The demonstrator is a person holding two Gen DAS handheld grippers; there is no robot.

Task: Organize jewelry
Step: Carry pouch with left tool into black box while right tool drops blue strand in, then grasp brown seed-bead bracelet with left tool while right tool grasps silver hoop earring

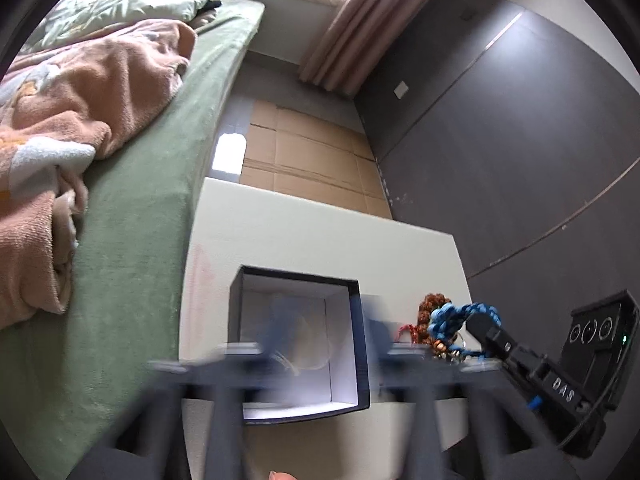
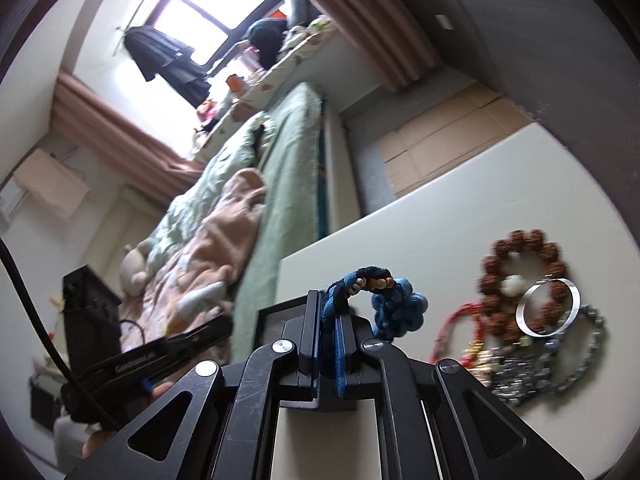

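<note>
Right gripper [image 2: 328, 320] was clenched on the blue braided bracelet [image 2: 376, 292], whose knot hung at 1 o'clock of the pads. Left gripper [image 1: 320, 344] stood spread wide, nothing between its fingers, over the open dark box [image 1: 298, 340]. Its fingers were motion-blurred; box contents were indistinct. Remaining jewelry pile [image 2: 520, 312] lay at 3 o'clock on the white table [image 2: 440, 208].

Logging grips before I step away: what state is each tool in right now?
Left tool: open, nothing held, over the dark box.
Right tool: shut on the blue braided bracelet.
</note>
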